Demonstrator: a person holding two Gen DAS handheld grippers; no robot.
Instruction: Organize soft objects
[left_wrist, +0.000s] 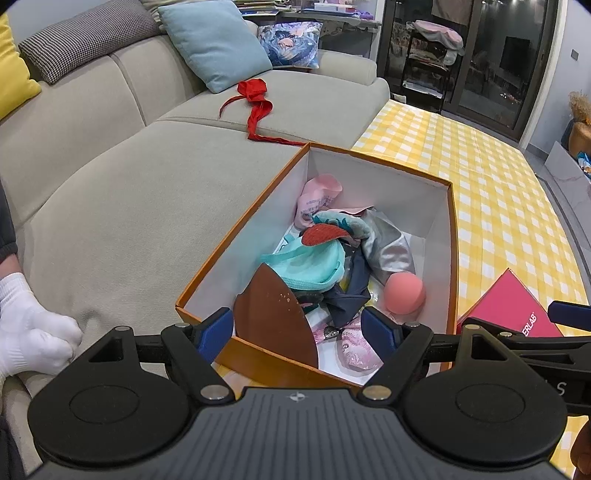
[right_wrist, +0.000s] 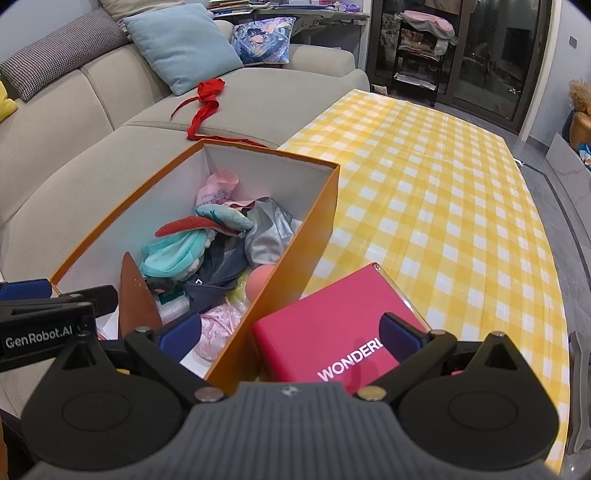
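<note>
An orange box (left_wrist: 453, 236) with white inside stands on the yellow checked table beside the sofa, also in the right wrist view (right_wrist: 314, 221). It holds several soft things: a teal knit piece (left_wrist: 306, 264), pink cloth (left_wrist: 317, 195), silver fabric (left_wrist: 388, 247), a pink ball (left_wrist: 404, 293), and a brown curved piece (left_wrist: 275, 317). A red cloth (left_wrist: 256, 101) lies on the sofa seat, also seen from the right (right_wrist: 205, 101). My left gripper (left_wrist: 297, 334) is open and empty over the box's near end. My right gripper (right_wrist: 291, 332) is open, over a magenta box (right_wrist: 332, 332).
The grey sofa (left_wrist: 129, 192) carries a light blue cushion (left_wrist: 214, 40), a patterned cushion (left_wrist: 290, 42), a houndstooth cushion (left_wrist: 88, 40) and a yellow cushion (left_wrist: 11, 74). A white-gloved hand (left_wrist: 33, 332) rests on the seat. The checked tablecloth (right_wrist: 443, 192) stretches right.
</note>
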